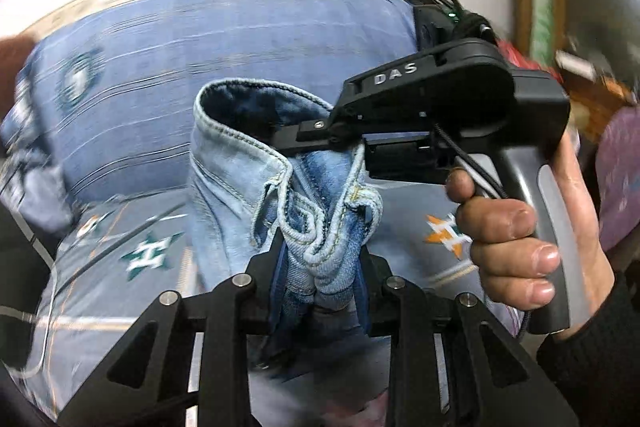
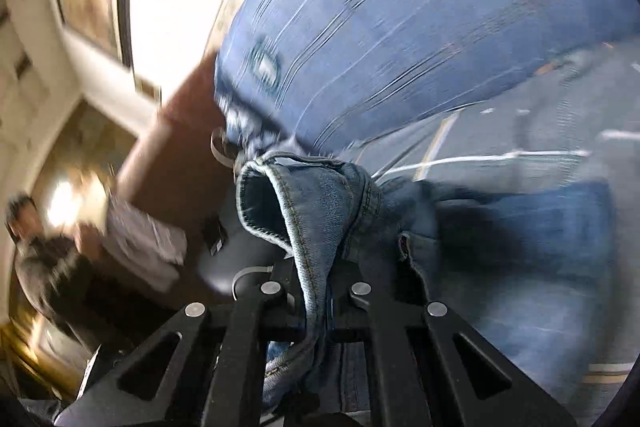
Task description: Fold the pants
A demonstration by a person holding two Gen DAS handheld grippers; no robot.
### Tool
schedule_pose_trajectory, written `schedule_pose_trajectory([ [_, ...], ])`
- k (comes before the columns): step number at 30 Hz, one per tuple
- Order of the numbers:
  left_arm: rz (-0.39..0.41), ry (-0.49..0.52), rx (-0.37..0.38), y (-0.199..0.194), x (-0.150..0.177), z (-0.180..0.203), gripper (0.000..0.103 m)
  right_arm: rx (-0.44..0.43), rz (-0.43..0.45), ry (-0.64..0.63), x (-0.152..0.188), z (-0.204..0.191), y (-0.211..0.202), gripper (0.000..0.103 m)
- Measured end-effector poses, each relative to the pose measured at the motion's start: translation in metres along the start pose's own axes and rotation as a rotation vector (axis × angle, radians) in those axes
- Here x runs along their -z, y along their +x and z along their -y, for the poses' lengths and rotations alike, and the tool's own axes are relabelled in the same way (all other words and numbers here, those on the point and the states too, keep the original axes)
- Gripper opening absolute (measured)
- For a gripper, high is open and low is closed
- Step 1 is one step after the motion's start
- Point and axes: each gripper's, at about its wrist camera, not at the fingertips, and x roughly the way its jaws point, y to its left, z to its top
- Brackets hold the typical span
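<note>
The light blue denim pants [image 1: 232, 179] hang bunched above the bed. At the bottom of the left wrist view, my left gripper [image 1: 320, 259] is shut on a thick wad of folded denim with seams and hems. My right gripper [image 1: 308, 137], held by a hand [image 1: 512, 247], reaches in from the right and pinches an edge of the same pants. In the right wrist view, the right gripper [image 2: 320, 279] is shut on a stitched denim edge, and the pants [image 2: 312, 195] rise in a looped fold in front of it. The rest of the pants trails off to the right, blurred.
A blue patterned bedsheet [image 1: 120, 227] covers the bed, with a blue striped pillow [image 1: 200, 39] behind the pants. A purple cloth [image 1: 620, 179] lies at the right edge. A brown headboard [image 2: 172, 147] and a blurred person [image 2: 40, 247] show at the left of the right wrist view.
</note>
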Motion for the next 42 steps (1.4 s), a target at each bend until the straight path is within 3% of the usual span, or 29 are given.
schedule_pose_trajectory([
  [3,-0.074,0.061,0.035,0.038,0.003,0.034,0.031,0.019,0.031,0.109,0.003,0.047,-0.020,0.004],
  [5,-0.121,0.068,0.070,0.060,0.006,0.044,0.031,0.101,0.017,0.179,0.002,0.076,-0.027,0.004],
  [9,-0.272,-0.008,0.232,0.103,0.016,0.055,0.035,0.437,-0.065,0.290,0.007,0.133,-0.024,0.014],
  [11,-0.307,-0.059,0.280,0.111,0.023,0.053,0.037,0.416,-0.096,0.372,0.012,0.151,-0.021,0.012],
  [13,-0.279,-0.056,0.304,0.096,0.019,0.052,0.042,0.402,-0.054,0.364,0.010,0.144,-0.030,0.016],
  [14,-0.256,-0.073,0.367,0.083,0.015,0.048,0.046,0.415,-0.017,0.327,0.008,0.134,-0.036,0.025],
  [15,-0.245,-0.093,0.405,0.072,0.014,0.048,0.051,0.451,0.041,0.271,0.006,0.119,-0.045,0.041],
  [17,-0.210,-0.147,0.461,0.054,0.006,0.034,0.062,0.487,0.139,0.173,0.005,0.092,-0.063,0.061],
  [19,-0.170,-0.211,0.471,0.036,-0.001,0.011,0.063,0.432,0.195,0.124,0.008,0.077,-0.076,0.061],
  [22,-0.158,-0.343,0.442,0.031,-0.006,-0.026,0.065,0.303,0.157,0.066,0.015,0.065,-0.075,0.061],
  [24,-0.174,-0.435,0.376,0.038,-0.005,-0.056,0.068,0.316,0.130,0.047,0.017,0.066,-0.071,0.061],
  [27,-0.269,-0.575,0.266,0.059,0.014,-0.095,0.069,0.465,0.040,0.047,0.019,0.073,-0.047,0.060],
  [28,-0.304,-0.637,0.251,0.069,0.023,-0.104,0.069,0.502,0.013,0.049,0.020,0.077,-0.036,0.057],
  [29,-0.330,-0.696,0.246,0.073,0.032,-0.113,0.068,0.511,-0.007,0.048,0.020,0.078,-0.028,0.022],
  [30,-0.355,-0.766,0.255,0.077,0.040,-0.121,0.068,0.525,-0.011,0.046,0.021,0.077,-0.027,0.006],
  [32,-0.371,-0.808,0.286,0.078,0.041,-0.123,0.068,0.591,0.043,-0.003,0.021,0.061,-0.033,0.005],
  [35,-0.398,-0.761,0.275,0.077,0.037,-0.114,0.069,0.668,0.092,-0.019,0.028,0.051,-0.047,0.005],
  [37,-0.430,-0.758,0.283,0.086,0.042,-0.109,0.070,0.706,-0.005,0.035,0.030,0.081,-0.025,0.008],
  [38,-0.444,-0.759,0.287,0.090,0.047,-0.116,0.070,0.711,-0.097,0.070,0.034,0.100,-0.008,0.010],
  [39,-0.458,-0.760,0.287,0.098,0.049,-0.117,0.070,0.725,-0.113,0.082,0.034,0.104,-0.004,0.011],
  [41,-0.462,-0.784,0.278,0.100,0.054,-0.126,0.071,0.687,-0.057,0.047,0.031,0.086,-0.015,0.024],
  [42,-0.458,-0.800,0.280,0.097,0.055,-0.131,0.071,0.656,-0.031,0.028,0.030,0.078,-0.022,0.046],
])
